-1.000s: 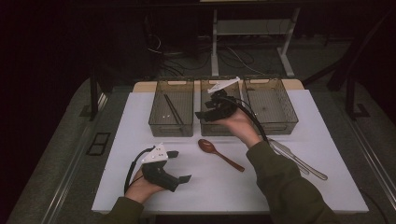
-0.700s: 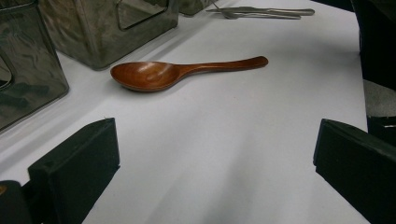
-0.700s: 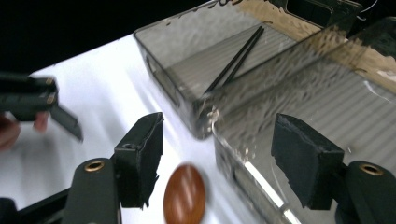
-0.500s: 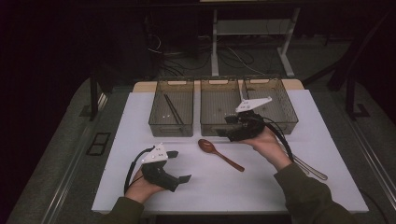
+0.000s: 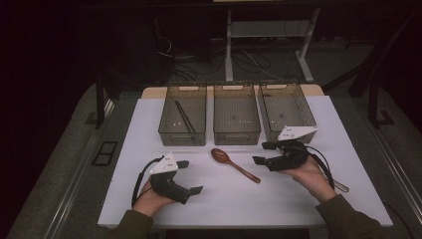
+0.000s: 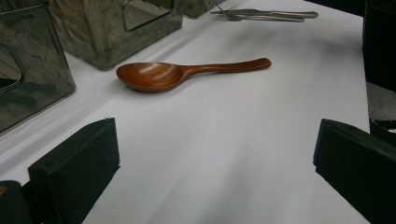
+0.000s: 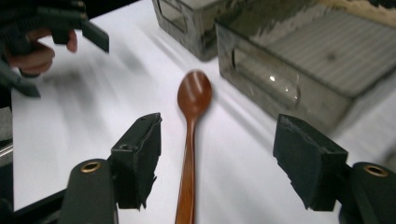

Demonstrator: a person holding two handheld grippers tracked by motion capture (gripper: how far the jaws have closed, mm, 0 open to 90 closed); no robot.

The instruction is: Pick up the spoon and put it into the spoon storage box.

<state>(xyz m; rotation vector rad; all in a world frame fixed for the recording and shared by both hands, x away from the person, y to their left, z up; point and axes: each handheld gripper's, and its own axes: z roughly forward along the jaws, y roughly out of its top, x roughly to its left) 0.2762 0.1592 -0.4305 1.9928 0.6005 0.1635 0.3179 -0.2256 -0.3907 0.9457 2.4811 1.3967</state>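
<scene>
— So where is the wooden spoon (image 5: 234, 164)?
— Mid-board on the white board (image 5: 348, 164), just before the middle bin (image 5: 236, 130), untouched.
— And the jaws?
— Right gripper (image 5: 265, 153) has just been opening, nothing between them; left gripper (image 5: 189, 176) stands apart near the front edge.

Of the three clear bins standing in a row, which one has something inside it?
The left bin: a pair of dark chopsticks lies inside it. The middle bin and the right bin show bare floors.

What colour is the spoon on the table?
The spoon is glossy reddish-brown, like wood. The left gripper view shows it best.
</scene>
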